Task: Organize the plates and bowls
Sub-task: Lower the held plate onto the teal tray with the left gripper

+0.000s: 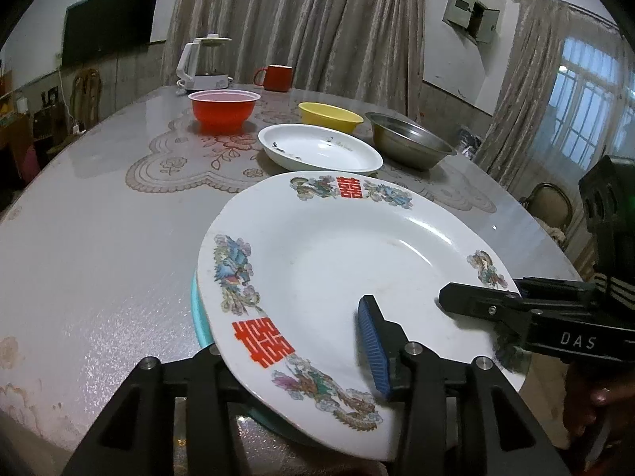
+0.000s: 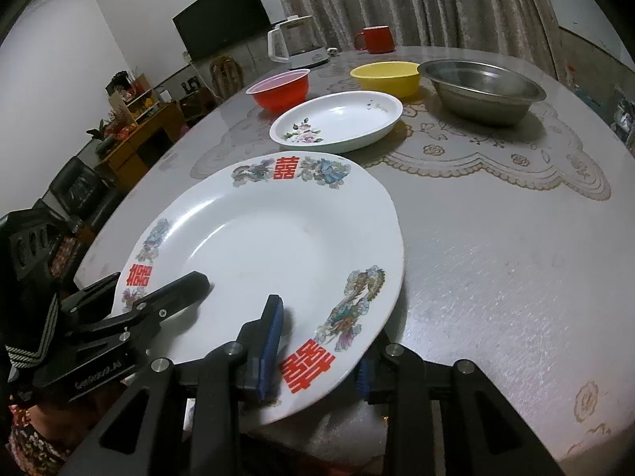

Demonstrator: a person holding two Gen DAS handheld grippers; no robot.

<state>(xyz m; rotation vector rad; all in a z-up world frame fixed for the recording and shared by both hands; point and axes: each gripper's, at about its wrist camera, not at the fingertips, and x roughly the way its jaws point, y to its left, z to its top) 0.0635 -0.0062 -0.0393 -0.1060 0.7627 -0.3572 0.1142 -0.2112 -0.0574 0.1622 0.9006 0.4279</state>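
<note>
A large white plate (image 1: 337, 258) (image 2: 258, 238) with red characters and dragon and phoenix prints lies near the table's front edge, slightly tilted. A teal plate (image 1: 197, 317) shows as a thin rim under its left side. My left gripper (image 1: 289, 329) (image 2: 154, 281) grips the near left rim, one blue pad on top and the other finger hidden below. At the near right rim my right gripper (image 2: 319, 337) (image 1: 476, 297) holds the same plate, with a blue pad above and one under the edge.
Farther back on the round table (image 1: 99, 238) sit an oval white dish (image 1: 321, 146) (image 2: 337, 119), a red bowl (image 1: 224, 109) (image 2: 279, 93), a yellow bowl (image 1: 329, 117) (image 2: 385, 77) and a steel bowl (image 1: 408, 139) (image 2: 480, 89). A red mug (image 1: 276, 77) and a kettle (image 1: 204, 63) stand at the far edge.
</note>
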